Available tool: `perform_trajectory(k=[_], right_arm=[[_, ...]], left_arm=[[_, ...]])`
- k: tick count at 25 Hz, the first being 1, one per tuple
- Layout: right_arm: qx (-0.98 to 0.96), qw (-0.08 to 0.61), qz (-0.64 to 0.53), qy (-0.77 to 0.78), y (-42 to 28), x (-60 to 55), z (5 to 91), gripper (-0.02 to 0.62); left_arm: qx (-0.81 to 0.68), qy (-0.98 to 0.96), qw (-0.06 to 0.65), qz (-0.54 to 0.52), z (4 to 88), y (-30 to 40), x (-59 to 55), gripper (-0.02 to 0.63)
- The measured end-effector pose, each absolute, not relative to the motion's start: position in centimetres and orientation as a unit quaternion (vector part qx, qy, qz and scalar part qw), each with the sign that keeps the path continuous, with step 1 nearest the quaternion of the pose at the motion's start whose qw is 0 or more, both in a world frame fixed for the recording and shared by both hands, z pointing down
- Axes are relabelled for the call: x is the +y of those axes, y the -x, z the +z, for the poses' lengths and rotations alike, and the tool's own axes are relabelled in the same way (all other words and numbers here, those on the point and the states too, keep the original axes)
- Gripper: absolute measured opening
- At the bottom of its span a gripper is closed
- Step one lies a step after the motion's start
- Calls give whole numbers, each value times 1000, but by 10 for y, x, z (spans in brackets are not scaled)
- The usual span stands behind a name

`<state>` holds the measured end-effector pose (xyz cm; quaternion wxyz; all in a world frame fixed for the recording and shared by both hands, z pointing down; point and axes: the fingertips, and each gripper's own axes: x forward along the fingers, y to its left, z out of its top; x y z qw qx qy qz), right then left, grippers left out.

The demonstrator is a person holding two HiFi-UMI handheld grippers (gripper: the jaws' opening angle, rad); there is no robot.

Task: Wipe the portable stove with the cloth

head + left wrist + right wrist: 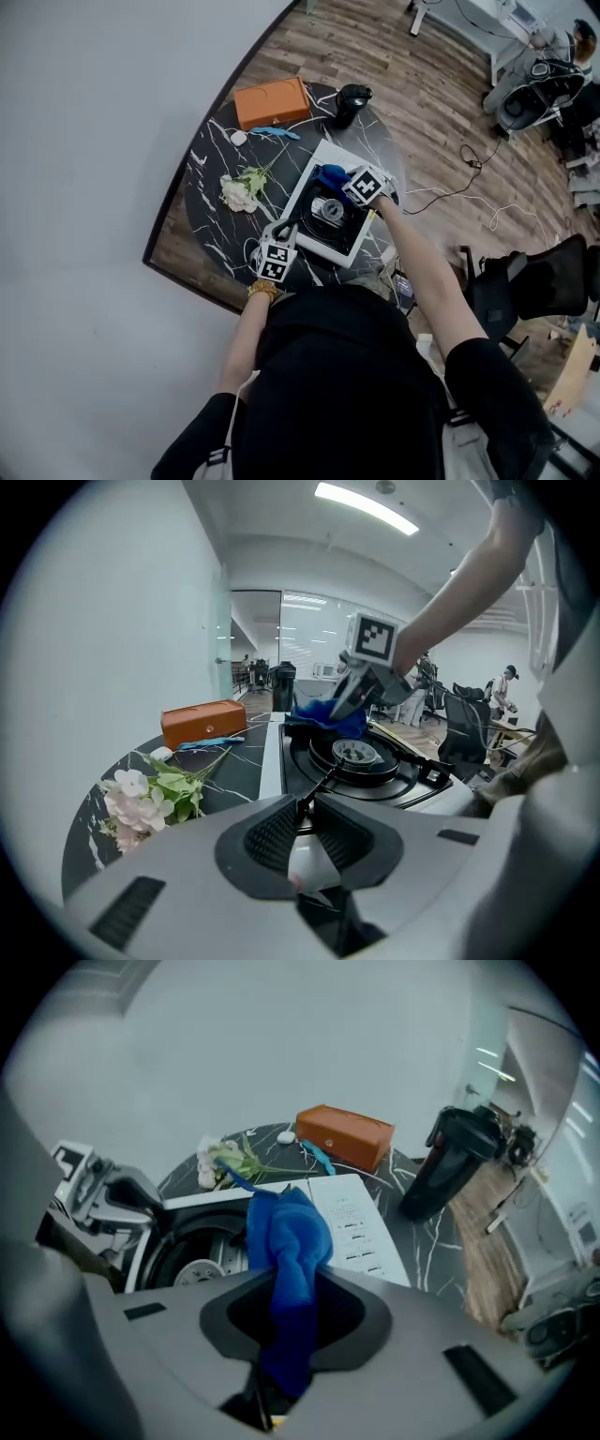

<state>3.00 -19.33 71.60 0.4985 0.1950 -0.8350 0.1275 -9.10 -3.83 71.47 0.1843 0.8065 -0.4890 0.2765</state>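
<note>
The portable stove (354, 246) has a white body and a black top with a round burner (356, 754); it sits on the round black marble table (211, 159). My left gripper (302, 806) is shut on the stove's near rim, by a thin black pan-support prong. My right gripper (292, 1283) is shut on the blue cloth (286, 1237), which hangs bunched out of its jaws. In the head view the cloth (330, 175) lies on the stove's far corner, under the right gripper (354, 185). The left gripper view shows the cloth (328, 719) touching the far side of the black top.
An orange box (272, 101), a black flask (352, 101), pale flowers (242, 187), a thin blue item (277, 133) and a small white piece (238, 138) lie on the table beyond the stove. A grey wall borders the left. A black office chair (534, 281) stands at right.
</note>
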Motion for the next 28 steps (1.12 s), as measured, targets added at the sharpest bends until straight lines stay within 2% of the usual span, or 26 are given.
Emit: perform_trajectory(k=[5, 13, 16, 21, 25, 28], right_arm=[[-813, 553, 49, -176, -30, -184, 724, 61], [-776, 593, 116, -184, -78, -176, 726, 61], [-776, 574, 134, -224, -84, -177, 720, 61], [-805, 478, 120, -330, -103, -186, 701, 61], [-760, 493, 128, -402, -168, -198, 707, 63], [-749, 470, 200, -422, -188, -209, 716, 63]], left_arm=[[-492, -808, 174, 274, 711, 91, -42, 57], [-483, -808, 179, 287, 713, 91, -38, 55], [-483, -809, 180, 282, 716, 90, -39, 55], [-484, -809, 176, 282, 716, 93, -39, 55], [-484, -810, 176, 281, 717, 91, -40, 55], [-484, -802, 191, 293, 719, 92, -35, 55]])
